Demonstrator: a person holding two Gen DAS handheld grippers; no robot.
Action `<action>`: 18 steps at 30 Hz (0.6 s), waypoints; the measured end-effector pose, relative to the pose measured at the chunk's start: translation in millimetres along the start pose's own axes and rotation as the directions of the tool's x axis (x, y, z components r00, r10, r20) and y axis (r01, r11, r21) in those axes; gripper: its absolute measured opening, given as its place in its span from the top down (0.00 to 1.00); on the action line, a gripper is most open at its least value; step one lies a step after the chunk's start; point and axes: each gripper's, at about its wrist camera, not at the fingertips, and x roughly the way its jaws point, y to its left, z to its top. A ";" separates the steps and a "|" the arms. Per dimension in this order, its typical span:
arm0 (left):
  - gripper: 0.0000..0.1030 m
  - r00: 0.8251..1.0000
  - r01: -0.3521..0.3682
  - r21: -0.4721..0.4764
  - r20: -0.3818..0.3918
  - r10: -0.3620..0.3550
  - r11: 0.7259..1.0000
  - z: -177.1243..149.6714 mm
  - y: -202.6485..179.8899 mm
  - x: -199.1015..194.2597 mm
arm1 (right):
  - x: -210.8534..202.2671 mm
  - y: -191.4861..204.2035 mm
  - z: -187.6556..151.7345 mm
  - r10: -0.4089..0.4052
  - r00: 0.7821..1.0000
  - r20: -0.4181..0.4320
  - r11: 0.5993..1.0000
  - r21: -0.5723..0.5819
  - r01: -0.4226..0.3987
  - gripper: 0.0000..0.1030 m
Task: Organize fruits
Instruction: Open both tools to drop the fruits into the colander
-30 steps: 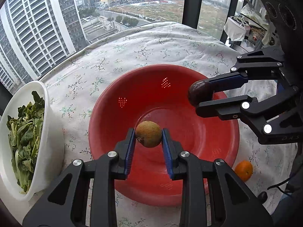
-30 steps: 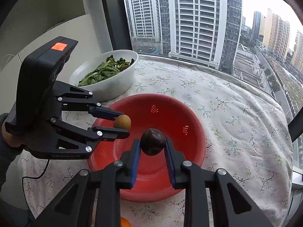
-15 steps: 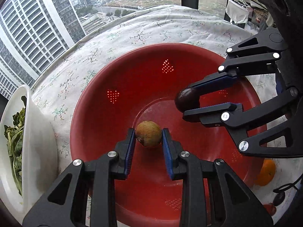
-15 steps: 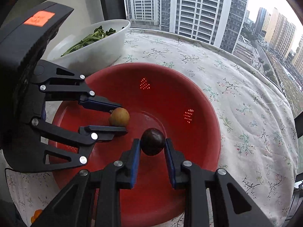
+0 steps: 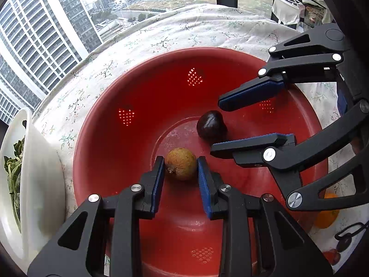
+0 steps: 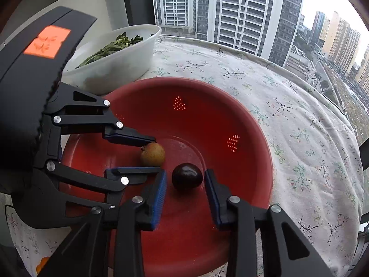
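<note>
A red perforated basin (image 5: pixel 110 138) (image 6: pixel 253 124) sits on the flowered tablecloth. My left gripper (image 5: pixel 181 165) is low inside it, its blue pads shut on a brown kiwi-like fruit (image 5: pixel 181 163) (image 6: pixel 153 154) at the basin floor. My right gripper (image 6: pixel 185 180) (image 5: pixel 216 129) is open; a dark purple plum-like fruit (image 6: pixel 187 176) (image 5: pixel 211 124) lies free on the basin floor between its spread jaws.
A white bowl of leafy greens (image 5: pixel 34 173) (image 6: pixel 115 60) stands beside the basin. An orange (image 5: pixel 326 217) (image 6: pixel 42 263) and small dark and red fruits (image 5: pixel 332 255) lie on the cloth outside the basin. Windows border the table's far edge.
Both grippers have dropped lower into the basin. My right gripper has opened and let the dark fruit go onto the basin floor. The left still holds the brown fruit.
</note>
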 end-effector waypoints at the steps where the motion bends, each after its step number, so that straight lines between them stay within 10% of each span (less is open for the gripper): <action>1: 0.73 1.000 -0.008 0.001 0.000 0.008 1.000 1.5 -3.0 1.3 | -0.5 0.9 -0.2 0.000 1.000 0.004 1.000 -0.001 0.000 0.60; 3: 0.68 1.000 -0.025 -0.008 0.008 0.025 1.000 0.5 -5.3 -0.2 | -2.2 2.9 -0.7 -0.007 1.000 0.012 1.000 -0.009 0.007 0.54; 5: 0.19 0.997 -0.060 -0.045 0.048 0.062 0.997 0.0 -2.1 -8.7 | -8.0 5.0 -1.2 -0.022 0.999 0.035 1.000 -0.009 0.022 0.43; 7: 0.02 0.995 -0.030 -0.083 0.097 0.038 0.996 -0.4 2.7 -20.8 | -19.7 2.5 -1.6 -0.037 0.997 0.075 0.999 0.005 0.037 0.25; 10: 0.00 0.991 -0.024 -0.102 0.125 0.037 0.995 -2.5 3.3 -31.2 | -42.3 -1.7 -2.2 -0.043 0.987 0.153 0.999 0.035 0.039 0.10; 18: 0.00 0.970 -0.109 -0.070 0.210 0.122 0.991 -14.7 -16.9 -59.5 | -79.7 1.1 -8.5 -0.061 0.964 0.259 0.996 0.079 0.041 0.09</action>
